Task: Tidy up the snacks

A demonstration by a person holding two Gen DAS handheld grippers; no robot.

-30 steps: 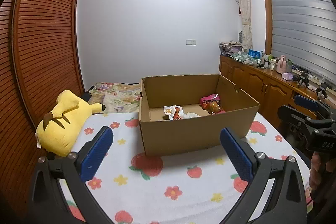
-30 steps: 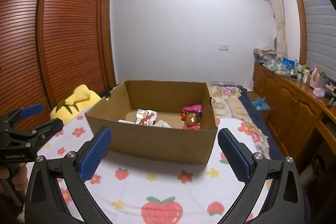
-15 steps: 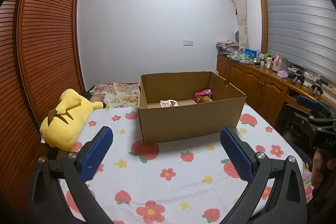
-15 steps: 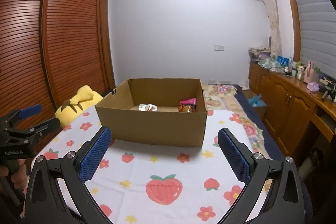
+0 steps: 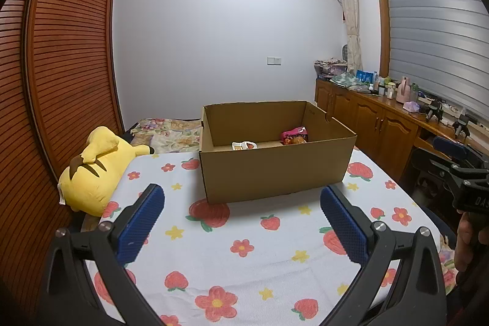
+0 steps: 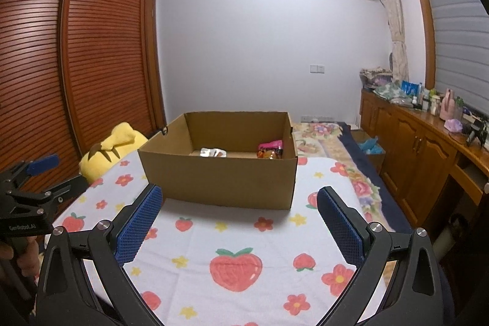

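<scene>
- While both grippers hang wide apart and empty over the near part of the strawberry-print cloth [image 5: 244,249], the cardboard box [image 5: 275,170] stands straight ahead of them, farther along the bed, its long axis running left to right.
- From the left gripper [image 5: 243,222], the box sits ahead and slightly to the right; from the right gripper [image 6: 240,222], it sits ahead and slightly to the left, so it lies roughly between the two, and neither hand looks clearly nearer.
- Inside the box, a pink snack packet [image 5: 294,136] lies toward the far right corner and a white-and-silver packet [image 5: 244,145] nearer the middle of the floor; both are apart from each other.
- Because the near wall of the box hides most of its floor, I cannot tell whether more snacks lie low against it.
- No loose snack shows on the cloth in either view, so by my judgement the packing may be finished or the next item is out of frame.
- At the far left a yellow plush toy [image 5: 91,170] lies beside the box, not touching it.
- Each view catches the other gripper only at its edge, partly cut off.
</scene>
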